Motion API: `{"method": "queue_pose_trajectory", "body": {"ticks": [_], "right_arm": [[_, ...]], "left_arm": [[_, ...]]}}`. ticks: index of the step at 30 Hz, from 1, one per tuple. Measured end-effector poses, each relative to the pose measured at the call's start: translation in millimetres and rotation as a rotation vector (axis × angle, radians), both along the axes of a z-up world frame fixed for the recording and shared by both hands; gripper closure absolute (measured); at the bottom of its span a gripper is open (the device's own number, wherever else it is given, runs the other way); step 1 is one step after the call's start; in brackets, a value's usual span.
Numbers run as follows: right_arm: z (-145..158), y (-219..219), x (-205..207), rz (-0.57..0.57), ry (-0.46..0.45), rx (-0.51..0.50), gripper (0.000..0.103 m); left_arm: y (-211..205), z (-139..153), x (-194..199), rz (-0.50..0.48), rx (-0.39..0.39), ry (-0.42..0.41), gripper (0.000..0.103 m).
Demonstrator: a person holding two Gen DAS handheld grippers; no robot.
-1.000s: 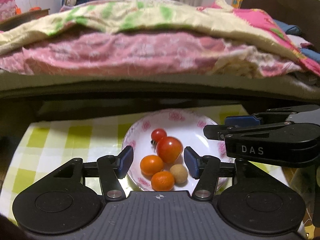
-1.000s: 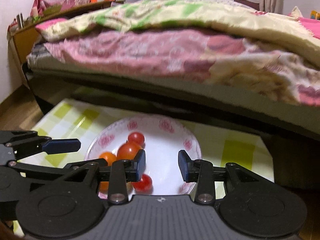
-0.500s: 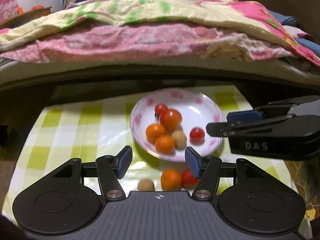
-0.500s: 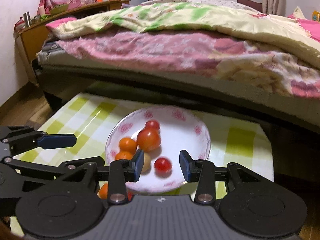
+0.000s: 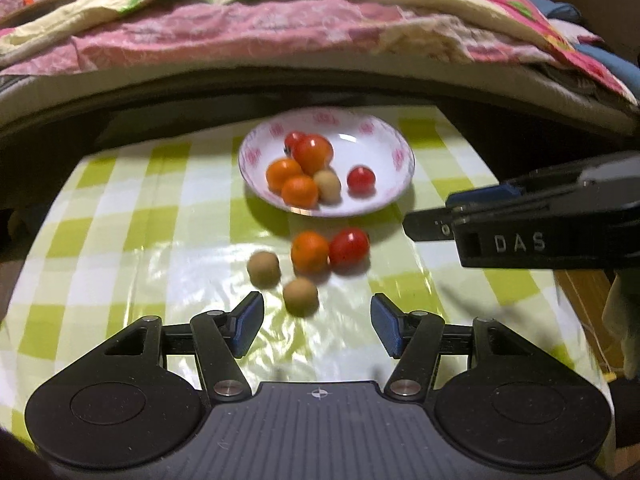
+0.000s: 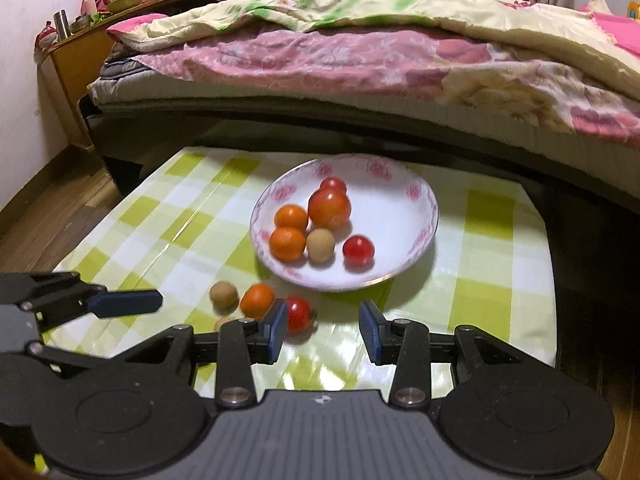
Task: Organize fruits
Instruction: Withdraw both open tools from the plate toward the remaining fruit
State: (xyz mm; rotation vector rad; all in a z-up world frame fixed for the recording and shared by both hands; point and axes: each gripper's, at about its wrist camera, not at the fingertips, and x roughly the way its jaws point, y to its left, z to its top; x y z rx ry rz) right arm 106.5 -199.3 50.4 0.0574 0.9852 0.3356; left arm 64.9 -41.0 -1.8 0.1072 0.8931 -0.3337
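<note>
A white plate with a pink flower rim point(image 5: 394, 152) point(image 6: 424, 200) sits on the green checked cloth. It holds a large tomato point(image 5: 314, 152), a small tomato behind it, two oranges point(image 5: 300, 191), a longan point(image 5: 327, 186) and a cherry tomato point(image 5: 361, 179). In front of the plate lie an orange point(image 5: 310, 251), a red tomato point(image 5: 349, 246) and two longans point(image 5: 263, 269) point(image 5: 301, 296). My left gripper point(image 5: 316, 316) hangs open just short of the nearer longan. My right gripper point(image 6: 323, 324) is open and empty, with the loose tomato point(image 6: 298, 312) by its left finger.
A bed with pink and cream quilts point(image 6: 360, 52) runs across the back, its dark frame just behind the table. A wooden cabinet point(image 6: 80, 56) stands at the back left. The cloth point(image 5: 120, 216) ends near the right gripper point(image 5: 452, 212).
Both grippers have drawn back from the plate toward the table's near side. The loose orange, tomato and longans on the cloth have come into view in front of them.
</note>
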Motion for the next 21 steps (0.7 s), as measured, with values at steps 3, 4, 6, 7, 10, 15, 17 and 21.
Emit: {"method": "queue_pose_trajectory", "body": {"ticks": [3,4,6,7,10,15,17,21], "right_arm": [[-4,3,-4,0.016,0.012,-0.007,0.061],[-6,5,-3,0.021,0.019,-0.011,0.061],[-12,6,-1,0.028,0.034,-0.015,0.061],[-14,6,0,0.03,0.039,-0.014,0.061],[-20,8,5,0.043,0.051,-0.012,0.061],[-29,16,15,0.084,0.053,-0.022,0.061],[-32,20,18,0.103,0.05,-0.03,0.061],[-39,22,24,0.127,0.063,-0.021,0.055]], "left_arm": [[0,-3,-2,-0.001,0.005,0.008,0.036],[1,-3,-1,-0.001,0.004,0.009,0.036],[3,-5,0,0.002,0.001,0.015,0.035],[3,-7,0,0.003,0.0,0.018,0.035],[5,-11,4,0.005,-0.005,0.036,0.035],[4,-17,8,-0.004,-0.011,0.062,0.034],[4,-19,9,-0.008,-0.013,0.069,0.034],[5,-22,11,-0.009,-0.021,0.087,0.034]]}}
